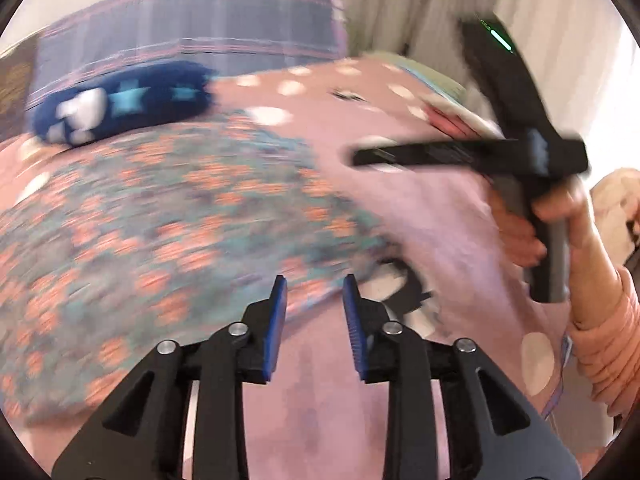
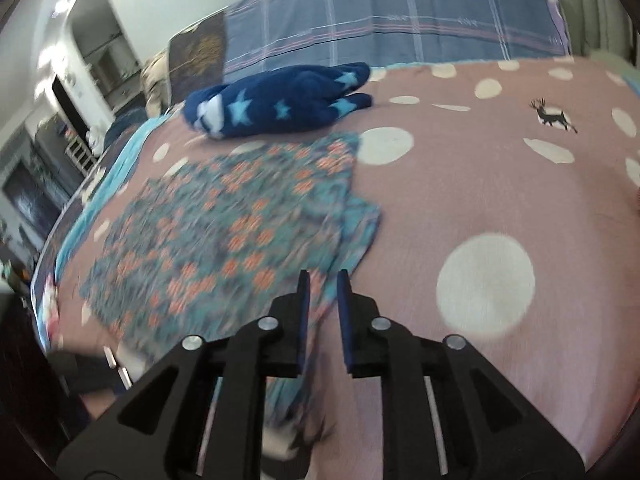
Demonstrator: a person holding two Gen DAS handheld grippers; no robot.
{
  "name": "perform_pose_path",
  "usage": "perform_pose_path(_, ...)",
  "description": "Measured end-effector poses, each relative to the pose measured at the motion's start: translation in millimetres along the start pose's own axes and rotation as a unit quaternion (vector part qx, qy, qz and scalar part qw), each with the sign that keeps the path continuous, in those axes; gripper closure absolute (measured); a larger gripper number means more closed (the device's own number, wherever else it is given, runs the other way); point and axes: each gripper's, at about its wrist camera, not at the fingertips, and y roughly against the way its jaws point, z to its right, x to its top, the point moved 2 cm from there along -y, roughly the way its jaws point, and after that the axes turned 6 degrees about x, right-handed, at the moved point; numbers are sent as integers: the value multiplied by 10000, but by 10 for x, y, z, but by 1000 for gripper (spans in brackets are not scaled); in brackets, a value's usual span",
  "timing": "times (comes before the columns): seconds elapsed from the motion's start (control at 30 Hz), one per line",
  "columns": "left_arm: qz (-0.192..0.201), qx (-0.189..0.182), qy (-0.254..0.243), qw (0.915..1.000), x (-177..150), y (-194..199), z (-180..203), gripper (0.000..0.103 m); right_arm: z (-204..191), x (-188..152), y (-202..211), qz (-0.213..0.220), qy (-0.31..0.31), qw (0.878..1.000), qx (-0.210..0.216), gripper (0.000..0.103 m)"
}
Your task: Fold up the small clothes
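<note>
A teal garment with an orange flower print (image 1: 168, 216) lies spread flat on the pink dotted bedspread (image 1: 440, 216); it also shows in the right wrist view (image 2: 240, 224), blurred. My left gripper (image 1: 315, 284) is open and empty, just above the garment's near right edge. My right gripper (image 2: 323, 280) is open with a narrow gap, empty, over the garment's near right corner. The right gripper's body (image 1: 520, 152) shows at the right of the left wrist view, held by a hand. A folded dark blue garment with light stars (image 2: 280, 100) lies at the far side.
A blue plaid pillow or blanket (image 2: 400, 20) stands behind the bed. The bedspread (image 2: 500, 200) has white dots and a deer print. Room furniture and a doorway (image 2: 80, 80) lie to the left beyond the bed's edge. Folded items (image 1: 440, 108) lie at the far right.
</note>
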Motion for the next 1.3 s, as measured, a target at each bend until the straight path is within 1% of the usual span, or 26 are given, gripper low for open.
perform_pose_path(0.07,107,330,424,9985,-159,266,-360,71,-192,-54,-29,-72,168,9998,-52,84)
perform_pose_path(0.1,137,453,584,9972,-199,331,-512,69,-313,-83,-34,-116,276,9995,-34,83)
perform_pose_path(0.13,204,656,842,9941,-291,472,-730,69,-425,-87,-97,-146,360,9992,-8,83)
perform_pose_path(0.17,292,865,1111,9896,-391,618,-961,69,-546,-100,-98,-177,475,9987,19,81)
perform_pose_path(0.23,441,1203,1573,9792,-580,848,-1368,69,-942,-133,-174,-274,933,9952,102,77)
perform_pose_path(0.27,503,1384,1814,9723,-703,973,-1573,69,-1165,-156,-229,-316,1200,9921,169,75)
perform_pose_path(0.3,543,1516,1968,9671,-785,1064,-1715,69,-1352,-181,-278,-349,1409,9891,231,73)
perform_pose_path(0.37,629,1859,2293,9534,-1009,1276,-2070,68,-1735,-236,-384,-366,1804,9824,330,72)
perform_pose_path(0.43,673,2073,2551,9420,-1216,1484,-2341,68,-2166,-317,-535,-375,2249,9728,405,71)
perform_pose_path(0.47,694,2128,2658,9377,-1304,1558,-2451,68,-2348,-363,-598,-371,2454,9677,433,69)
perform_pose_path(0.53,732,2132,2858,9314,-1422,1666,-2611,68,-2772,-488,-749,-339,2971,9528,521,65)
perform_pose_path(0.57,753,2081,2960,9292,-1472,1698,-2689,68,-2999,-560,-835,-316,3250,9434,577,63)
perform_pose_path(0.63,790,1935,3113,9270,-1535,1726,-2816,68,-3271,-657,-961,-284,3600,9308,563,63)
perform_pose_path(0.7,803,1878,3131,9275,-1542,1701,-2880,68,-3530,-755,-1112,-250,3945,9173,487,63)
perform_pose_path(0.73,811,1857,3108,9286,-1530,1679,-2909,68,-3614,-794,-1164,-236,4058,9125,451,63)
perform_pose_path(0.83,853,1627,3121,9321,-1548,1650,-2983,68,-3821,-837,-1371,-297,4278,9024,409,63)
perform_pose_path(0.87,856,1484,3126,9343,-1534,1596,-2993,68,-3850,-827,-1418,-356,4271,9023,453,63)
perform_pose_path(0.9,853,1341,3113,9369,-1532,1565,-2983,68,-3863,-758,-1476,-471,4173,9058,556,63)
perform_pose_path(0.97,812,1077,3049,9428,-1532,1485,-2948,68,-3816,-591,-1529,-524,3930,9163,558,63)
perform_pose_path(1.0,770,987,3024,9449,-1521,1434,-2932,68,-3751,-421,-1578,-556,3691,9265,481,63)
perform_pose_path(1.07,675,880,2980,9481,-1482,1320,-2927,69,-3640,-112,-1680,-614,3266,9424,375,63)
perform_pose_path(1.1,628,839,2963,9493,-1451,1259,-2932,69,-3574,121,-1775,-696,2977,9515,338,63)
perform_pose_path(1.13,597,786,2932,9509,-1406,1187,-2942,69,-3536,306,-1869,-796,2743,9576,373,63)
perform_pose_path(1.2,554,710,2912,9524,-1336,1085,-2975,69,-3523,601,-2048,-912,2372,9658,520,63)
perform_pose_path(1.23,520,617,2911,9533,-1296,1026,-2998,69,-3553,716,-2148,-996,2281,9667,599,63)
perform_pose_path(1.3,438,570,2929,9534,-1246,940,-3040,69,-3649,862,-2350,-1126,2279,9654,588,63)
